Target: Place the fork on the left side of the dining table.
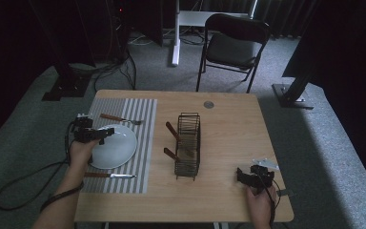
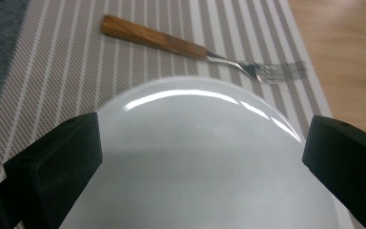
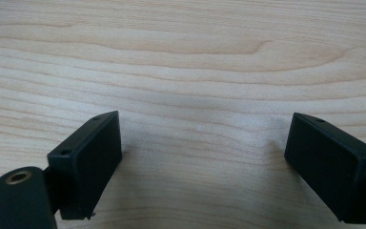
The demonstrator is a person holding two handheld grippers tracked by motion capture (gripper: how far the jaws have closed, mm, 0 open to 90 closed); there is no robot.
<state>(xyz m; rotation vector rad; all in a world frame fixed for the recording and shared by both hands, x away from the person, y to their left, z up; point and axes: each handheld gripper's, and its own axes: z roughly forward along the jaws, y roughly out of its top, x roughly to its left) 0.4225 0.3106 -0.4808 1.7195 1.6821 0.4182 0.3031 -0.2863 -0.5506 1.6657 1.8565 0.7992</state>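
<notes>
The left tool is hovering right over the round white ceramic plate, jaws sitting wide apart with nothing pinched between them. That plate is sitting on the grey striped placemat at the left of the light wooden bench, with a wooden-handled fork lying just past its far rim. The right tool is resting over bare bench near the right front corner, jaws gaping too, gripping nothing.

A black wire rack stands mid-frame on the surface. A knife lies lower left. A black chair stands at the top.
</notes>
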